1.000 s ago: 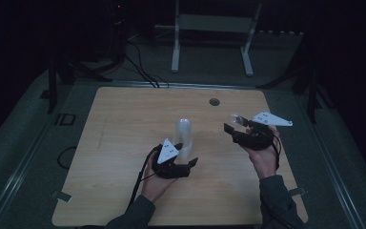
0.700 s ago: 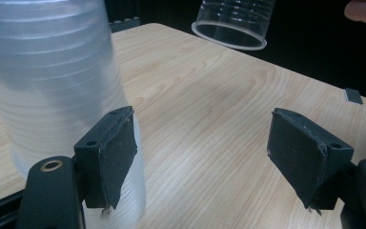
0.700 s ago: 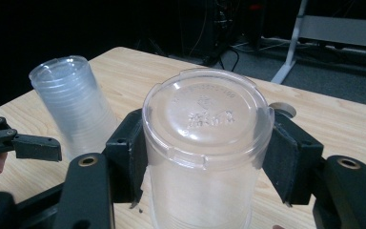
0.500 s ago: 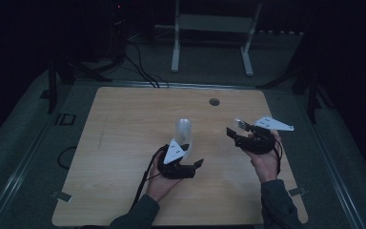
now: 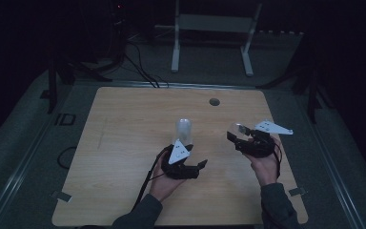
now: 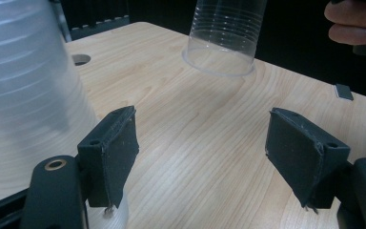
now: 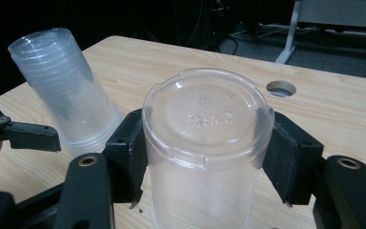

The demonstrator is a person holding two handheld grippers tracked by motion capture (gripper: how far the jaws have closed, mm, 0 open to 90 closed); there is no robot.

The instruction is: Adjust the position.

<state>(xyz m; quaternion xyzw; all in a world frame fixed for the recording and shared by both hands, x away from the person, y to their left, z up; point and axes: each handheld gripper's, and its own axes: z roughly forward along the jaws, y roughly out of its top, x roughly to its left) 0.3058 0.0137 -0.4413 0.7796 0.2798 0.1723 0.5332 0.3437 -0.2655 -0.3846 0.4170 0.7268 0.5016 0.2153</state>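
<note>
A single clear ribbed plastic cup [image 5: 240, 128], upside down, sits clamped in the right gripper [image 5: 238, 138] above the wooden table [image 5: 124, 143]. The left gripper [image 6: 205, 157] gapes empty, the leaning stack of clear cups [image 6: 24, 90] outside its left jaw. Right gripper view: the cup's base fills the jaws, seemingly just separated; setting it down looks next.

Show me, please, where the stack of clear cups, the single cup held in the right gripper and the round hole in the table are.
stack of clear cups [image 7: 69, 117], right gripper view, ribbed side.
single cup [image 7: 208, 119], right gripper view, upturned base.
round hole [image 5: 214, 101], high view, its centre.
</note>
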